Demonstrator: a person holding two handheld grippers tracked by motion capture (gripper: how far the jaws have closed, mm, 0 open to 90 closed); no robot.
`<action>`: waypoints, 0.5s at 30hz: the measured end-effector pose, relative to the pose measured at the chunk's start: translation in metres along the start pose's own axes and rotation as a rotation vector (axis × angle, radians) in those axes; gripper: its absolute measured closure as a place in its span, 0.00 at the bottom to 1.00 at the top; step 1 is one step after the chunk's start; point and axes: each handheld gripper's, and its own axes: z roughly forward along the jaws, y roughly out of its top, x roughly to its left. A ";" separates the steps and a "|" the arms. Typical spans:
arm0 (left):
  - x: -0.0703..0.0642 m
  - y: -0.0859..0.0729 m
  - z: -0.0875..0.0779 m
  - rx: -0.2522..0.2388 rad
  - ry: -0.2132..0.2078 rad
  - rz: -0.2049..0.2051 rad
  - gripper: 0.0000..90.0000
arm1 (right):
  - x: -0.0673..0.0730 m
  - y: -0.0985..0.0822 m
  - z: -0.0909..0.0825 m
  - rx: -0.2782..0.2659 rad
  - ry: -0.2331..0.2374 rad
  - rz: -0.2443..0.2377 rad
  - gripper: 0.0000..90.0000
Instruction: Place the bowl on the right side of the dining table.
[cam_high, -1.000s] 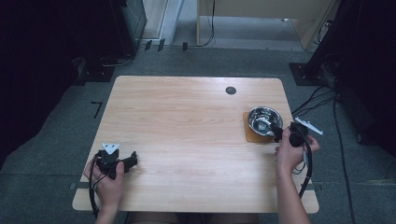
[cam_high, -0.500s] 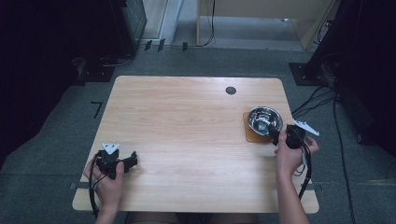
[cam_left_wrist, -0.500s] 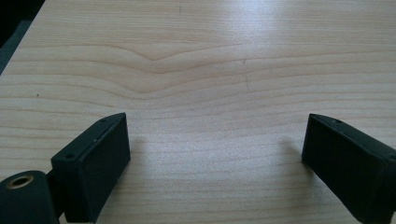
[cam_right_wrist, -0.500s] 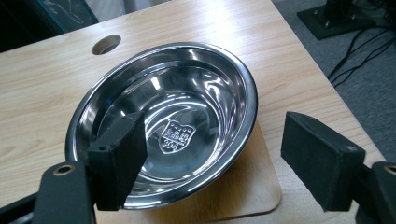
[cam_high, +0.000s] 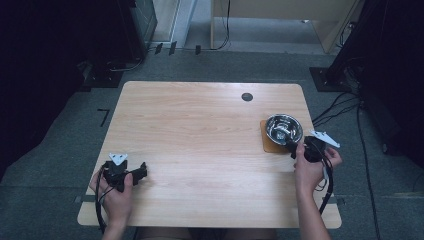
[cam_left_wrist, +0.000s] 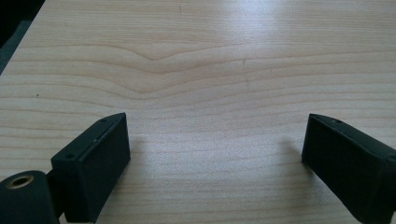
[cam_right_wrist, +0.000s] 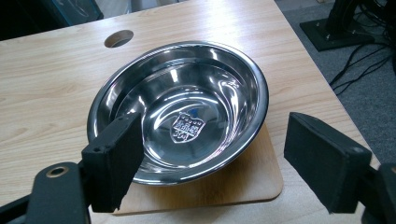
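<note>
1. The left gripper (cam_high: 141, 172) lies low on the wooden table (cam_high: 200, 130) near its front left corner, held in the person's left hand (cam_high: 116, 192). In the left gripper view its jaws stand wide apart over bare wood with nothing between them.
2. The right gripper (cam_high: 294, 148) is held in the right hand (cam_high: 311, 167) near the table's right edge, just in front of the bowl. Its jaws have just been opening and now stand wide; in the right gripper view one jaw overlaps the bowl's near rim and the other sits off to the side, and neither pad presses on it.
3. The stainless steel bowl (cam_right_wrist: 180, 109) sits upright and empty on a thin wooden coaster board (cam_right_wrist: 233, 184), close to the right edge.
4. Farther back, a round cable hole (cam_high: 247, 96) lies in the tabletop towards the far edge.
</note>
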 end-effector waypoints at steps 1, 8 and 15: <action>0.000 0.000 0.000 0.001 0.000 0.000 0.08 | 0.000 -0.001 -0.001 0.002 0.001 -0.004 0.23; 0.000 0.000 0.000 0.000 0.000 0.000 0.08 | 0.000 -0.005 -0.005 0.006 0.002 -0.021 0.23; 0.000 0.000 0.000 0.000 0.000 0.000 0.08 | 0.002 -0.008 -0.011 0.010 0.005 -0.056 0.22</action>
